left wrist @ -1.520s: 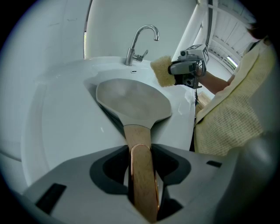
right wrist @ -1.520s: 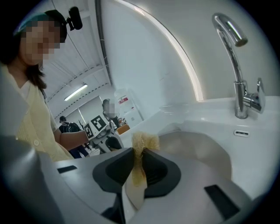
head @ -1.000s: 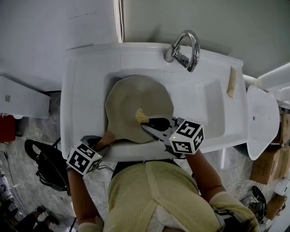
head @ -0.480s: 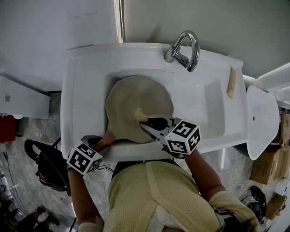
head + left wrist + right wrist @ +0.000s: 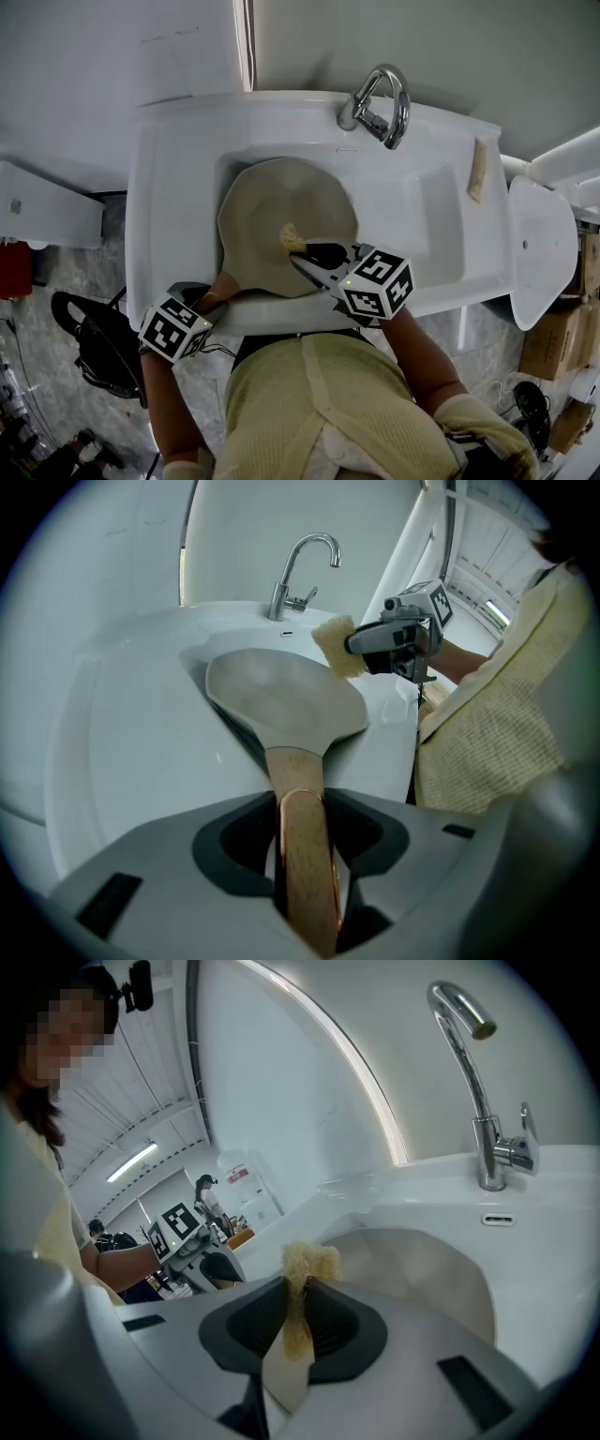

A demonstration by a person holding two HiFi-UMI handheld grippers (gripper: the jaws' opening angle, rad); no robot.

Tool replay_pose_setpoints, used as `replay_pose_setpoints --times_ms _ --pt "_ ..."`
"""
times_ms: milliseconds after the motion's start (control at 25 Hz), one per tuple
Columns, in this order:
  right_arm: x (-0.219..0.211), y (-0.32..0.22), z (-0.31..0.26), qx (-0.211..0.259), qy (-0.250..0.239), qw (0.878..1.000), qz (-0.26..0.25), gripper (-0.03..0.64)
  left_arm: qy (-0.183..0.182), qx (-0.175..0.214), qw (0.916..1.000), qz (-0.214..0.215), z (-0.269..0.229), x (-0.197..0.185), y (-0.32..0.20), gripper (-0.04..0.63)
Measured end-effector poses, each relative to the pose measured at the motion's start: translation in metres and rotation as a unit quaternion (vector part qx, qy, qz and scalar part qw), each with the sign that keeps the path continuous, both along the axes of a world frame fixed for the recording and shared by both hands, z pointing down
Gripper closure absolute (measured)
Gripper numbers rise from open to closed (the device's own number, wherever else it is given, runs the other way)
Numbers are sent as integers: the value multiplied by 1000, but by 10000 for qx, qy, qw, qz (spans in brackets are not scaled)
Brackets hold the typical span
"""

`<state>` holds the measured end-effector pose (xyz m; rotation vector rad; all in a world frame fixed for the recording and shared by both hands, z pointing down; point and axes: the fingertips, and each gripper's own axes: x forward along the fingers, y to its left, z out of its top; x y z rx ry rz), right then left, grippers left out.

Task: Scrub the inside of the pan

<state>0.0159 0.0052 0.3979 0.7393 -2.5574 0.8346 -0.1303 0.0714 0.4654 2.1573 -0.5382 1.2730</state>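
Pan (image 5: 281, 220) in the sink (image 5: 427, 225), toward its left end, with the wooden handle (image 5: 298, 780) running out over the near-left edge. The left tongs (image 5: 305, 864) are clamped on that handle. The right tongs (image 5: 309, 255), entering from the near edge, are closed on a yellow sponge (image 5: 292, 239). The sponge sits over the right half of the pan's inner face, apparently touching it. The unscrubbed face lies leftward and away from the right tongs.

- Pan (image 5: 281, 220): dull beige-grey inside; handle (image 5: 298, 785) light brown wood, copper-edged.
- Sponge (image 5: 292, 238): pale yellow.
- Sink (image 5: 422, 202): white.
- Faucet (image 5: 364, 112): chrome.
- Shirt (image 5: 319, 403): pale yellow, fine grid weave.
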Motion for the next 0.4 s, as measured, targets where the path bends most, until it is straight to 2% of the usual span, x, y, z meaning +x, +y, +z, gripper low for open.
replay_pose_setpoints --times_ms 400 --pt "0 -2 -3 15 3 10000 -38 545 5 -7 10000 -2 0 -1 0 391"
